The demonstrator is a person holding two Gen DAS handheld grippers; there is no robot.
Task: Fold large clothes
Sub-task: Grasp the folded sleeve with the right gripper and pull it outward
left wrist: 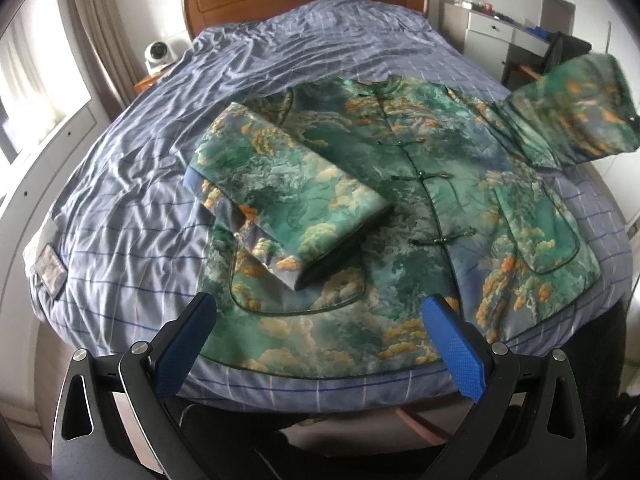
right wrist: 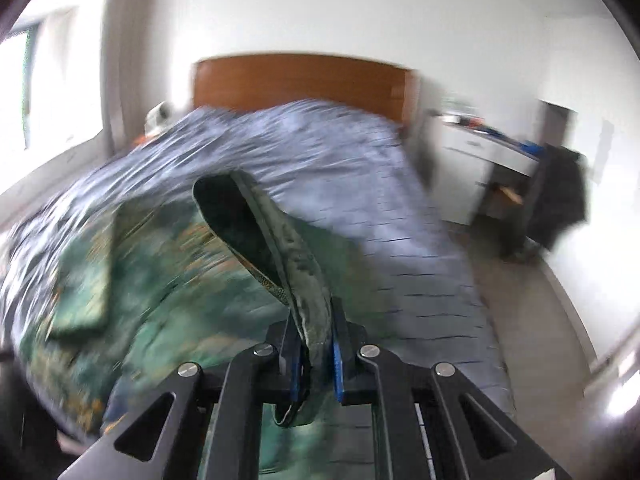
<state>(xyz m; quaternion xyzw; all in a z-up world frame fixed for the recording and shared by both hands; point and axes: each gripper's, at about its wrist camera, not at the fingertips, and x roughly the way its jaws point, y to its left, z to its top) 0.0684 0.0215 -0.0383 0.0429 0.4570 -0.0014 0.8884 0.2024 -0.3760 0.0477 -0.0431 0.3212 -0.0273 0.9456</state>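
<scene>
Green landscape-print jacket (left wrist: 400, 208) lies buttoned across the checked blue bedsheet (left wrist: 160, 152), its hem at the bed's near edge, one sleeve (left wrist: 288, 196) folded over the front. At upper right, the other sleeve (right wrist: 280, 248) hangs lifted, pinched in the right gripper (right wrist: 316, 360). Left gripper (left wrist: 316, 344) hovers wide open, empty, at lower centre.

left gripper (left wrist: 320, 320) jaws wide, right gripper (right wrist: 316, 344) jaws clamped

Soft daylight enters from a window (left wrist: 36, 92) on the left, overexposed to white in both views, leaving the room evenly bright with faint shadows. The left wrist view is sharp; the right wrist view is heavily motion-blurred. Fisheye bending and dark vignetting mark the edges.
</scene>
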